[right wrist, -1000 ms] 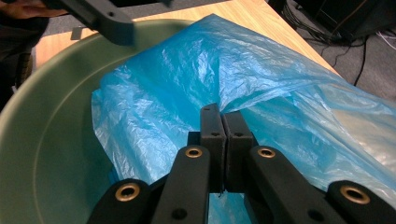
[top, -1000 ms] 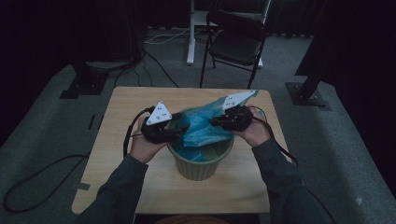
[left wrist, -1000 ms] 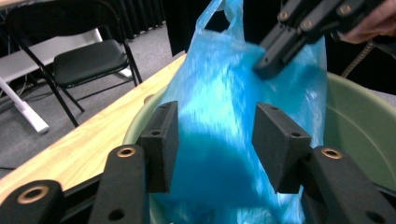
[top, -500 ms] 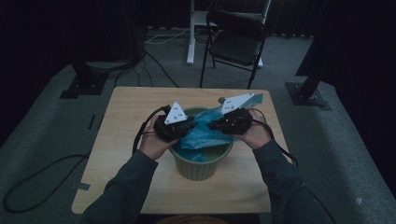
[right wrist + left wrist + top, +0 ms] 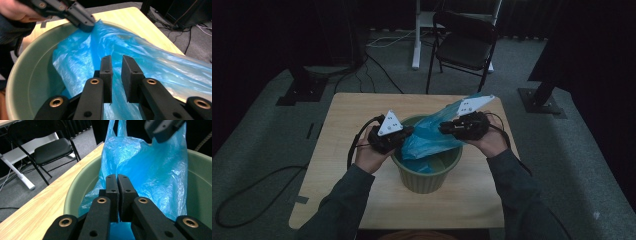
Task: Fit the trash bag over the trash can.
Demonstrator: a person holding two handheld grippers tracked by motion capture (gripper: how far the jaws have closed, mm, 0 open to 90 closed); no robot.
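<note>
Blue plastic bag [image 5: 434, 137] is spilling over the green bin [image 5: 427, 175] at frame centre, seemingly being fitted as a liner. Left gripper [image 5: 117, 185] is pinching shut on the bag's near edge, I think. Right gripper [image 5: 116, 68], jaws just easing narrowly apart, is hanging over the film, its grip apparently loosened.

Looked like a dim lab or studio: grey carpet [image 5: 257, 150], folding chair [image 5: 464, 47], stand bases [image 5: 299, 92], floor cables [image 5: 379, 60], wooden counter [image 5: 337, 150].
</note>
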